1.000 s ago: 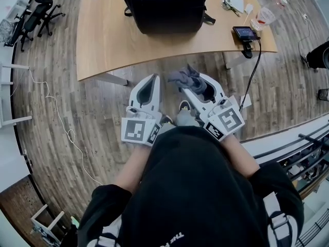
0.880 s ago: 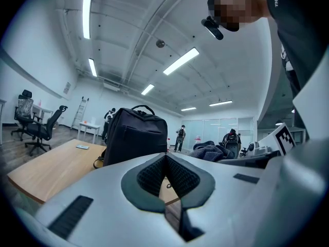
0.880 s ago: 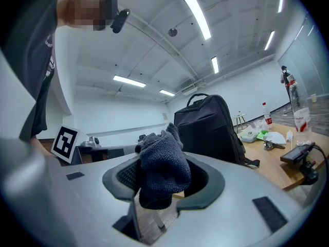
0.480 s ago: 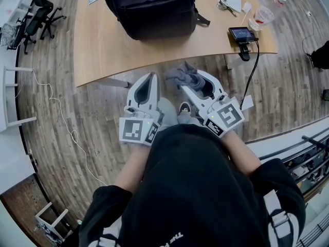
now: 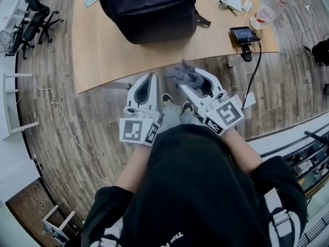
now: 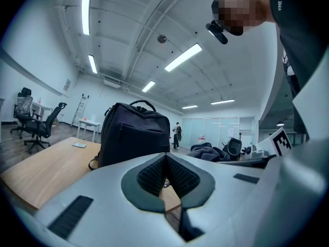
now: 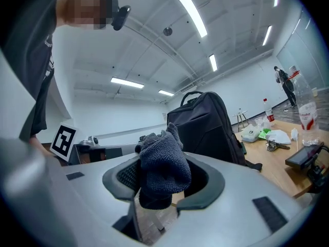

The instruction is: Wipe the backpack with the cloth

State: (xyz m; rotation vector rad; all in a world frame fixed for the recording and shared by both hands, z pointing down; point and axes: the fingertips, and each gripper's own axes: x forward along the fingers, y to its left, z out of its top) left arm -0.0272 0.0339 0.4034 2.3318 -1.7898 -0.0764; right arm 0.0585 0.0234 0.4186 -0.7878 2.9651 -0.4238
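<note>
Left gripper (image 5: 151, 77): jaws fully together, pad against pad, nothing between them. It is held level over the floor (image 5: 67, 112), just short of the near edge of the table (image 5: 108, 50). The left gripper view confirms the closed jaws (image 6: 165, 158) and looks across the table top.

Right gripper (image 5: 189, 81): jaws clamped on the cloth (image 5: 183, 74), a dark grey bunched piece. In the right gripper view the cloth (image 7: 162, 161) fills the gap between the pads and bulges up and out beyond the tips of the gripper (image 7: 163, 181). This gripper sits just right of the left one, the two apart, also near the table's near edge.

Backpack (image 5: 146, 9): black, standing upright on the far part of the table, well apart from both grippers and the cloth. No contact between cloth and backpack. It appears ahead in the left gripper view (image 6: 134, 133) and in the right gripper view (image 7: 205, 127).

Other items noted: phone (image 5: 243, 33) on a mount at the table's near right edge, with a cable running down; clear cup (image 5: 263, 16) far right of it; office chairs (image 5: 36, 14) on the floor at far left.
</note>
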